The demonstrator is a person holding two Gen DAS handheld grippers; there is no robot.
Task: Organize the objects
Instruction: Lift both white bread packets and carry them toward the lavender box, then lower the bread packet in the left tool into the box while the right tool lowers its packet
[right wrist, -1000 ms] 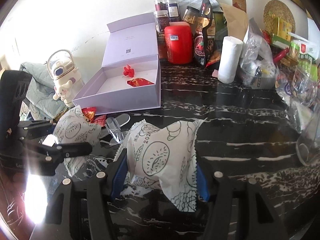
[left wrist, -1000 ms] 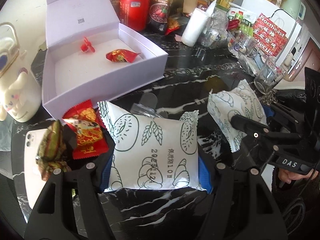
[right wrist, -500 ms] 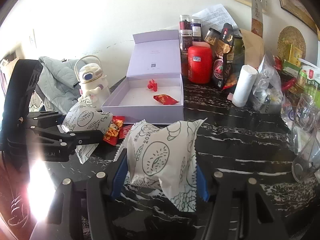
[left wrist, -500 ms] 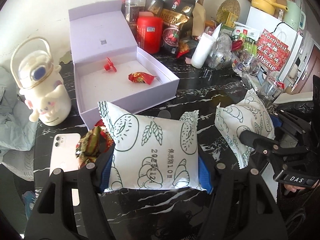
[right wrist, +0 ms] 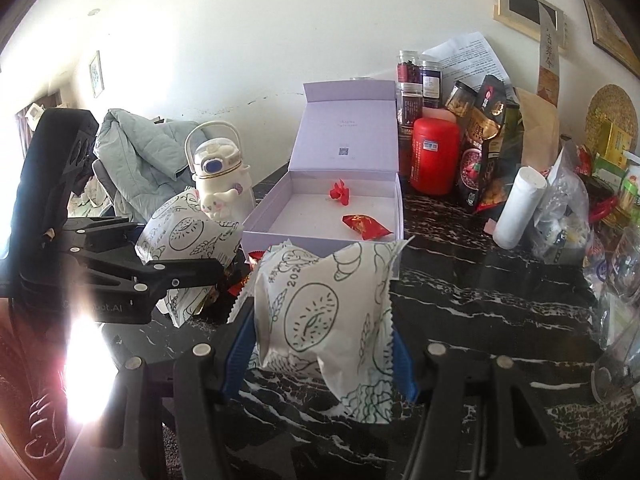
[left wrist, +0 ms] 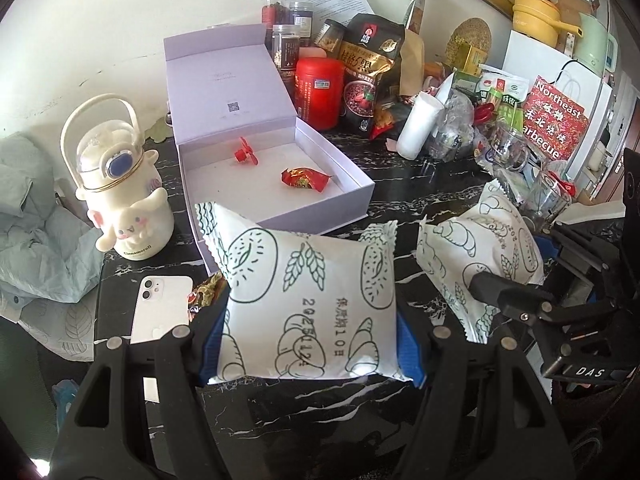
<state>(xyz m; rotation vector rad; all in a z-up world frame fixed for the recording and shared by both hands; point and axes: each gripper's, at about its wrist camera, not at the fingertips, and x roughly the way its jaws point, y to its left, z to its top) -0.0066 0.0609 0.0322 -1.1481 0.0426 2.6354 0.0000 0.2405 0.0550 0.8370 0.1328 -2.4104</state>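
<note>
Gripping white bread packets [left wrist: 308, 300] flat crosswise, [right wrist: 324, 316] upright.

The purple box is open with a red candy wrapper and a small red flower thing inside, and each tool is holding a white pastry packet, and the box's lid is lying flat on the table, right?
Not quite. The purple box lid is not flat on the table: it stands upright at the back, as the right wrist view shows. The rest holds: the red candy wrapper and small red flower piece lie inside, and the left tool and right tool each grip a white pastry packet.
</note>
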